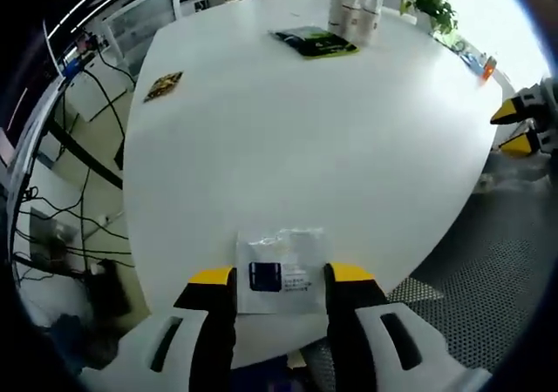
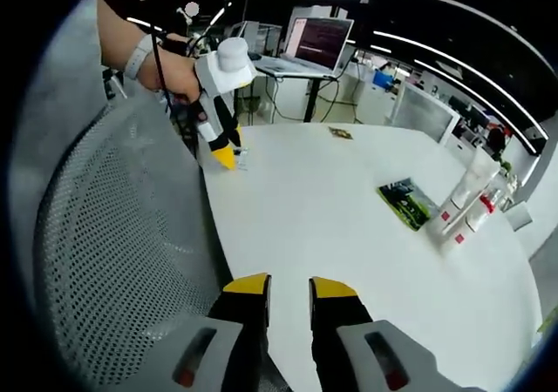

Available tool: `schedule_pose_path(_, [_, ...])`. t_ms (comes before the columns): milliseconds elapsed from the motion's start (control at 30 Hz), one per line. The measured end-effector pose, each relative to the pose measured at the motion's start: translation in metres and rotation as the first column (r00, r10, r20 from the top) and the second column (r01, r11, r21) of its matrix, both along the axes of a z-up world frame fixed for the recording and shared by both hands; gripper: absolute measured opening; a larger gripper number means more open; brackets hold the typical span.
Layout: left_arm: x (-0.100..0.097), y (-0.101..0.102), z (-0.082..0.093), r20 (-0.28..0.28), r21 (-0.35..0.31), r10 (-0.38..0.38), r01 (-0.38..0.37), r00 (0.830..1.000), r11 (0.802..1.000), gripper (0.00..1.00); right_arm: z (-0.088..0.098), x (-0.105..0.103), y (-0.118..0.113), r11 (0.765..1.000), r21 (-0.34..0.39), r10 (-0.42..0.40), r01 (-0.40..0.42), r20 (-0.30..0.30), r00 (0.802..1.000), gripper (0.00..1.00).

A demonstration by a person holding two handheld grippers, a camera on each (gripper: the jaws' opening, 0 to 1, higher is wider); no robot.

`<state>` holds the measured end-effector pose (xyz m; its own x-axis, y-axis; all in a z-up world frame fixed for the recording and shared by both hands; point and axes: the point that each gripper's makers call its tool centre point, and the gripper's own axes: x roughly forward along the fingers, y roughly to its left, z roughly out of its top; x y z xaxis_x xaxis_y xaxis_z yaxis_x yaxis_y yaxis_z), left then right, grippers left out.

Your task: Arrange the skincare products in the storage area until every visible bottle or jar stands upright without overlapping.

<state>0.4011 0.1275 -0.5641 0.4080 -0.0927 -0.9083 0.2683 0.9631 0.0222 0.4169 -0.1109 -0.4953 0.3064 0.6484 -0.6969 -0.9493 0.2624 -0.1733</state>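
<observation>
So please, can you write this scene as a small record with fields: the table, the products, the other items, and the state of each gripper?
table: large white round table
products: cluster of white skincare bottles, upright near the far edge
flat items: dark green packet beside the bottles; small brown patterned card; clear plastic sachet with dark label at the near edge
left gripper: open, jaws either side of the sachet
right gripper: open, empty, over the table edge
seat: grey mesh chair

White bench: green booklet, small brown packet. Potted plant beyond. Open laptop behind.
</observation>
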Motion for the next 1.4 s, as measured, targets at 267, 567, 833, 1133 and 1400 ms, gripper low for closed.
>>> schedule_pose_path(267, [-0.001, -0.005, 0.001, 0.029, 0.025, -0.041, 0.04, 0.999, 0.999, 0.34, -0.004, -0.008, 0.001, 1.0, -0.003, 0.023, -0.023, -0.048, 0.999, 0.11])
schedule_pose_path(567, [-0.001, -0.008, 0.0, 0.042, 0.031, -0.059, 0.058, 0.997, 0.998, 0.33, -0.008, -0.016, 0.0, 0.997, -0.041, 0.067, -0.069, -0.041, 0.997, 0.1])
schedule_pose_path(833, [0.0, -0.01, -0.001, 0.038, 0.023, -0.072, 0.071, 0.997, 0.997, 0.3, -0.005, -0.009, -0.005, 0.999, -0.036, 0.027, -0.028, -0.036, 0.999, 0.09])
schedule_pose_path(1133, [-0.001, -0.009, -0.003, 0.034, -0.017, -0.044, 0.045, 0.998, 0.999, 0.3, -0.006, -0.005, -0.009, 0.999, -0.037, 0.001, -0.002, -0.039, 0.999, 0.09])
schedule_pose_path(1400, [-0.002, -0.018, -0.001, 0.022, 0.036, -0.229, 0.228, 0.973, 0.973, 0.0, -0.007, -0.006, -0.008, 0.999, -0.043, 0.004, -0.005, -0.038, 0.999, 0.09])
